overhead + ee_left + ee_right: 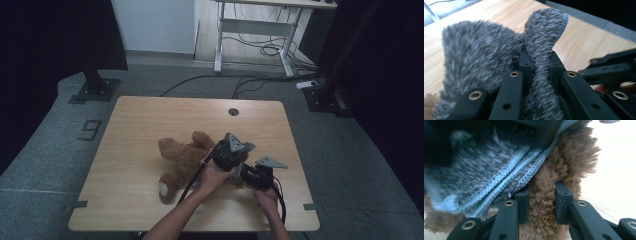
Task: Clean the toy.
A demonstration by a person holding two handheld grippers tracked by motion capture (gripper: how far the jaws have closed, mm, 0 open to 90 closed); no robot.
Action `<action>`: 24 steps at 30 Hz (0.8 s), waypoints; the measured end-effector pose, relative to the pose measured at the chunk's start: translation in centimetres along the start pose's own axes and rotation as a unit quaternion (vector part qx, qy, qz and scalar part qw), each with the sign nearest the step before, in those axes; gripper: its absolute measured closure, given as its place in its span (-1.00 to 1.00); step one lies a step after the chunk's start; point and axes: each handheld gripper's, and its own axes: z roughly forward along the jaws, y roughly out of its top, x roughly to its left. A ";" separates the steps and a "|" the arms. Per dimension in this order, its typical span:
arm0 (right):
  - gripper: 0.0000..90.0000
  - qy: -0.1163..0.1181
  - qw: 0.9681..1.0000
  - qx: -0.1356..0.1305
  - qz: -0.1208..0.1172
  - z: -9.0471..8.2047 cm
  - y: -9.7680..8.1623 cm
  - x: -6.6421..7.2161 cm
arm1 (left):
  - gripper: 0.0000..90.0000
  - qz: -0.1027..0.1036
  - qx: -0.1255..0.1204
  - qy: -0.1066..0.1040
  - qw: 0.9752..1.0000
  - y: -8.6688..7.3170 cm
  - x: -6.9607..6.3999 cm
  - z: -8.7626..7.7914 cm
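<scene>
Bear [182,162] lying at table [140,125] centre. Left gripper [539,67] clamped on grey fur cloth [474,57] (fold upright, twelve o'clock). Right gripper [541,205], at four o'clock, pinching brown fur.

— What do your tools look like from above?
— Your left gripper [231,150] and right gripper [256,175] are black, each topped by a grey three-cornered plate, each trailing a black cable. Your forearms are bare, no sleeves.
— And up close?
— Black jaw links with brass-ringed screw holes and square black pads [525,62].
</scene>
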 end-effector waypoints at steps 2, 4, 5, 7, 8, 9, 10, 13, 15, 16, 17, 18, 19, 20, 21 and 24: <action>0.55 0.001 1.000 -0.001 -0.001 0.0 0.0 0.0 | 0.73 -0.006 -0.003 0.004 1.000 -0.4 0.4 -0.5; 0.55 -0.001 1.000 0.000 -0.002 0.0 0.0 0.1 | 0.73 0.003 -0.002 0.021 1.000 -0.8 1.0 -1.4; 0.54 -0.001 1.000 0.000 -0.002 0.0 0.0 0.1 | 0.73 0.003 -0.004 0.030 1.000 -1.2 1.4 -1.9; 0.54 -0.001 1.000 -0.001 -0.001 0.0 0.0 0.1 | 0.73 0.002 -0.002 0.055 0.998 -2.2 2.6 -3.1; 0.54 -0.001 1.000 -0.001 -0.001 -0.1 0.0 0.1 | 0.73 -0.013 -0.002 0.057 0.998 -2.8 3.5 -3.5; 0.54 0.000 1.000 -0.001 0.000 -0.1 0.0 0.1 | 0.73 -0.030 -0.005 0.047 0.998 -3.5 4.5 -4.0; 0.54 0.001 1.000 -0.001 0.000 -0.1 0.0 0.1 | 0.73 -0.048 -0.013 0.038 0.998 -4.1 5.3 -4.6; 0.54 0.000 1.000 0.000 -0.004 0.0 0.0 0.3 | 0.73 -0.060 -0.024 0.039 0.997 -4.7 6.3 -6.1; 0.54 0.000 1.000 0.001 -0.002 0.0 0.0 0.2 | 0.73 -0.056 -0.026 0.049 0.997 -4.9 6.6 -6.8; 0.54 -0.001 1.000 0.001 -0.002 -0.1 0.0 0.2 | 0.73 -0.058 -0.027 0.054 0.997 -5.1 6.9 -7.2; 0.54 -0.002 1.000 0.002 -0.004 -0.1 0.0 0.2 | 0.73 -0.061 -0.027 0.058 0.996 -5.3 7.3 -7.6; 0.54 -0.003 1.000 0.001 -0.005 -0.1 0.0 0.3 | 0.73 -0.069 -0.027 0.060 0.995 -5.5 7.8 -8.0; 0.54 -0.003 1.000 0.002 -0.005 -0.1 0.0 0.2 | 0.73 -0.075 -0.028 0.065 0.995 -5.8 8.4 -8.4; 0.54 -0.002 1.000 0.001 -0.003 -0.1 0.0 0.2 | 0.73 -0.082 -0.028 0.068 0.994 -6.1 8.9 -8.9; 0.54 -0.002 1.000 0.001 -0.003 -0.1 0.0 0.2 | 0.73 -0.089 -0.027 0.073 0.993 -6.5 9.5 -9.3; 0.54 -0.002 1.000 0.001 -0.003 -0.1 0.0 0.2 | 0.72 -0.102 -0.014 0.090 0.991 -7.8 11.2 -10.3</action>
